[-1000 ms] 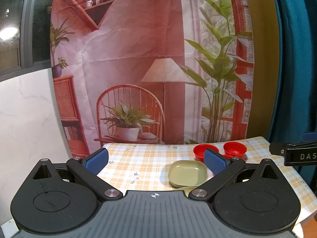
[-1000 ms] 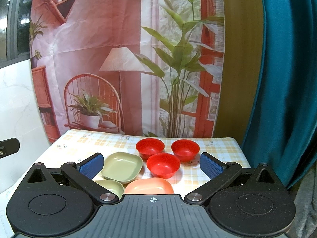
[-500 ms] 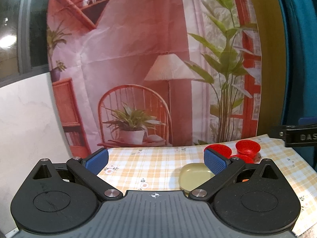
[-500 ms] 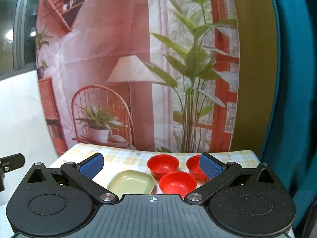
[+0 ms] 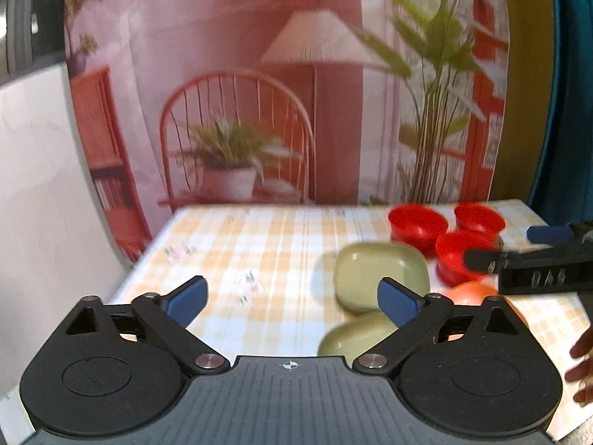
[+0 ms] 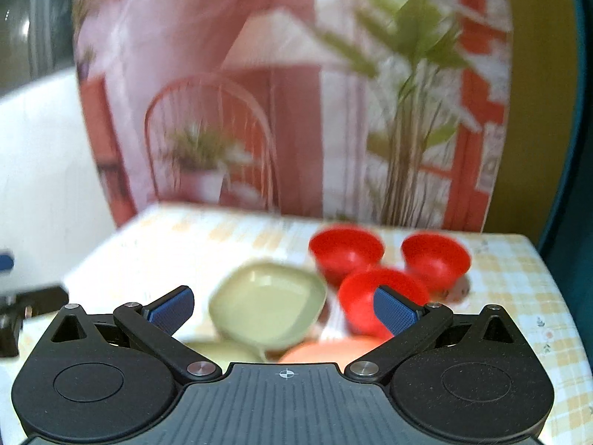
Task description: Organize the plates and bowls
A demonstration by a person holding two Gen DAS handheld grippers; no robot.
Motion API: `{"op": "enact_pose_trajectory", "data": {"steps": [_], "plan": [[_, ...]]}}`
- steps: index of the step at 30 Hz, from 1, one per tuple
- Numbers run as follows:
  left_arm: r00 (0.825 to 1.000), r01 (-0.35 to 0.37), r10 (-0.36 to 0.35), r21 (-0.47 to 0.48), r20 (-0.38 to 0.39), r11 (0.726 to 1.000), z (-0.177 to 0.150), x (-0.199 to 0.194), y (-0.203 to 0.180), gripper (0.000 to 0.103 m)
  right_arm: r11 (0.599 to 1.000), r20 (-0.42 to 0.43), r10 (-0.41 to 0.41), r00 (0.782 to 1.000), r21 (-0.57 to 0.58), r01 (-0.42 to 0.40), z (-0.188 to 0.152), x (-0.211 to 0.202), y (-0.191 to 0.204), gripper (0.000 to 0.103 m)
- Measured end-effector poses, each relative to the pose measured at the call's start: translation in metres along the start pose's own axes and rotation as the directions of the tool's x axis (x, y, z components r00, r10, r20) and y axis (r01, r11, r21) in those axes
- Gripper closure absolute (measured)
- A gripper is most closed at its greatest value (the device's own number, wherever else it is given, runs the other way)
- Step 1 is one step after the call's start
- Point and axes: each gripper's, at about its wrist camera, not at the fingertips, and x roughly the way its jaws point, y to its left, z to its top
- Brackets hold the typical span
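Note:
Three red bowls (image 6: 346, 250) (image 6: 435, 256) (image 6: 374, 296) stand close together on the checked tablecloth (image 6: 511, 278). A green square plate (image 6: 267, 302) lies to their left. A second green plate (image 6: 222, 352) and an orange plate (image 6: 326, 348) lie nearer, partly hidden by my right gripper (image 6: 283, 311), which is open and empty above them. In the left wrist view the far green plate (image 5: 381, 272), the near green plate (image 5: 355, 333), the bowls (image 5: 417, 224) and the orange plate (image 5: 470, 291) lie to the right. My left gripper (image 5: 292, 300) is open and empty over the table.
A printed backdrop (image 5: 296, 92) hangs behind the table. A teal curtain (image 6: 578, 185) is at the right. A white wall (image 5: 33, 204) is at the left. The right gripper's body (image 5: 537, 263) reaches in at the right of the left wrist view. Both views are motion-blurred.
Both grippers have tipped down and come closer to the dishes, so more of the table shows. Both stayed open. The dishes have not moved.

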Motion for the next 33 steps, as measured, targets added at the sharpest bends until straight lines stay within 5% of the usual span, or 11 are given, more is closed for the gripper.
{"op": "enact_pose_trajectory", "data": {"steps": [6,13,18,24,33], "plan": [[0.993,0.055,-0.061,-0.062,-0.099,0.997,-0.027,0.033,0.009,0.01,0.998,-0.085,-0.064,0.994,-0.032,0.061,-0.025,0.027,0.01,0.0],[0.979,0.084,-0.094,-0.062,-0.18,0.995,-0.043,0.062,0.004,0.025,1.0,-0.122,-0.016,0.992,-0.016,0.014,-0.042,0.04,0.002,0.003],[0.964,0.103,-0.115,-0.063,-0.238,0.993,-0.052,0.078,-0.003,0.041,1.0,-0.146,0.016,0.989,-0.021,-0.019,-0.051,0.049,0.001,0.029],[0.942,0.12,-0.144,-0.096,-0.304,0.988,-0.061,0.096,-0.001,0.063,0.996,-0.164,0.056,0.985,-0.055,-0.066,-0.056,0.055,0.012,0.038],[0.924,0.071,-0.097,-0.084,-0.37,0.994,-0.07,0.111,-0.006,0.086,0.994,-0.186,0.093,0.978,-0.039,-0.102,-0.058,0.062,0.009,0.05]]}}
